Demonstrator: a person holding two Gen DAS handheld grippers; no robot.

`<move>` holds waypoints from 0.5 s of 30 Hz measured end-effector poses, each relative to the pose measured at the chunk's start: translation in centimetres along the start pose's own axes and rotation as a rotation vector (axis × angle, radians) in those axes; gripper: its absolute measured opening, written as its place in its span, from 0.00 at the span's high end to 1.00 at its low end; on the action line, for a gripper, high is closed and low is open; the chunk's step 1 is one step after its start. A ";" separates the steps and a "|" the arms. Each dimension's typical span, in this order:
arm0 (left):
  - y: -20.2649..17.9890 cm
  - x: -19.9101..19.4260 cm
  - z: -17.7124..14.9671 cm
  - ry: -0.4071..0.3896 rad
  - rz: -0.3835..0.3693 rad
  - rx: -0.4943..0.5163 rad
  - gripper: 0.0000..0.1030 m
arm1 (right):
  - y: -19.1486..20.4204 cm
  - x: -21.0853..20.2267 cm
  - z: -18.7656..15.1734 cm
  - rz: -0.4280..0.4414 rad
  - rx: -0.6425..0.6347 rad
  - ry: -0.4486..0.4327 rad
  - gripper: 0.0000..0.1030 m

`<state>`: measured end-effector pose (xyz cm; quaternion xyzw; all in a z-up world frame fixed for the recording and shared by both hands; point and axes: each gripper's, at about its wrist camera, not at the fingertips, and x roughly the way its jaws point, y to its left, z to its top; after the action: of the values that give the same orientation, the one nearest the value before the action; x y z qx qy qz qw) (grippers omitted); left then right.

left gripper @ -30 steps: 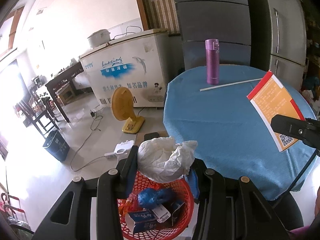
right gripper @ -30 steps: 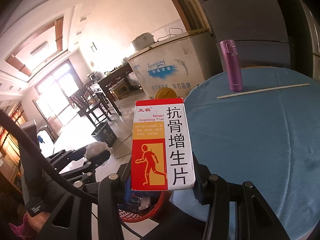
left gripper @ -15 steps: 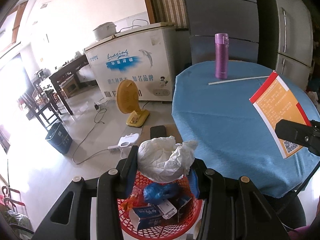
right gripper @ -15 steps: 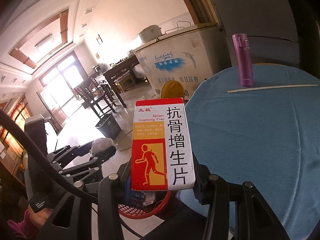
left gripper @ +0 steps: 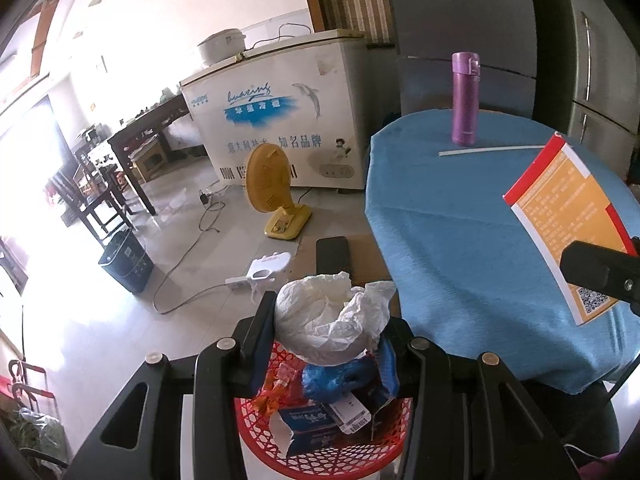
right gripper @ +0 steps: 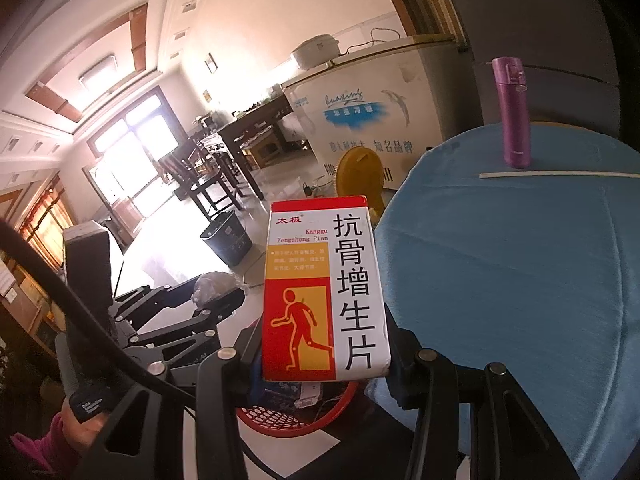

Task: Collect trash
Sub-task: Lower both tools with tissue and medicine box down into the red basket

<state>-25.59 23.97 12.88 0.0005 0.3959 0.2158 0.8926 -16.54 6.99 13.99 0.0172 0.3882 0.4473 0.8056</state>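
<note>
- My left gripper (left gripper: pixel 330 332), seen from its own wrist cam: jaws partly closed, pinching a crumpled white plastic bag (left gripper: pixel 332 322) btwn the two black fingers, held just above the red mesh plastic basket (left gripper: pixel 320 450).
- The basket sits on the floor beside the round table w/ blue cloth (left gripper: pixel 460 240); inside I see a blue crumpled wrapper (left gripper: pixel 340 376), a blue-and-white torn carton (left gripper: pixel 304 424) and a white barcode label (left gripper: pixel 350 414).
- My right gripper (right gripper: pixel 326 344), right wrist cam: jaws partly closed, clamped on the lower end of a red, orange and white cardboard medicine box (right gripper: pixel 324 292) printed w/ a running figure; box stands upright.
- Same box shows in the left cam at the right edge, orange back side facing me, gripped by the black finger there, hanging over the tablecloth.
- Below the box in the right cam, part of the red basket rim shows; the box is above and slightly table-side of it.
- On the table's far side: a purple metal flask (left gripper: pixel 464 98), upright, w/ a long white straw (left gripper: pixel 492 150) lying just in front of it.
- Bkgd: white chest freezer w/ dolphin print (left gripper: pixel 276 120), yellow floor fan (left gripper: pixel 272 192), dark waste bin (left gripper: pixel 126 260).
- A pink sleeve (right gripper: pixel 36 452) shows at the right cam's lower-left corner, behind the left gripper's handle.
</note>
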 end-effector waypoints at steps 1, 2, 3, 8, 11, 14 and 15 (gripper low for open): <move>0.1 0.2 0.0 0.005 0.001 -0.003 0.55 | 0.1 0.2 0.1 0.001 -0.001 0.003 0.52; 0.2 0.4 -0.1 0.010 0.003 -0.006 0.55 | 0.1 0.5 0.1 0.003 -0.003 0.008 0.52; 0.2 0.6 -0.1 0.014 0.006 -0.007 0.55 | 0.2 0.8 0.1 0.007 -0.004 0.013 0.52; 0.5 1.3 -0.1 0.033 0.013 -0.012 0.55 | 0.5 2.1 0.3 0.021 -0.007 0.036 0.52; 0.7 1.6 -0.2 0.042 0.016 -0.014 0.55 | 0.4 2.8 0.2 0.032 -0.004 0.050 0.52; 0.7 1.9 -0.2 0.050 0.019 -0.016 0.55 | 0.3 3.2 -0.1 0.035 0.000 0.061 0.52; 0.7 2.0 -0.1 0.053 0.019 -0.015 0.55 | 0.2 3.4 -0.1 0.035 0.002 0.065 0.52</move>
<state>-24.75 25.34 11.46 -0.0080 0.4177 0.2271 0.8797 -15.78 9.58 11.90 0.0102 0.4143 0.4613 0.7845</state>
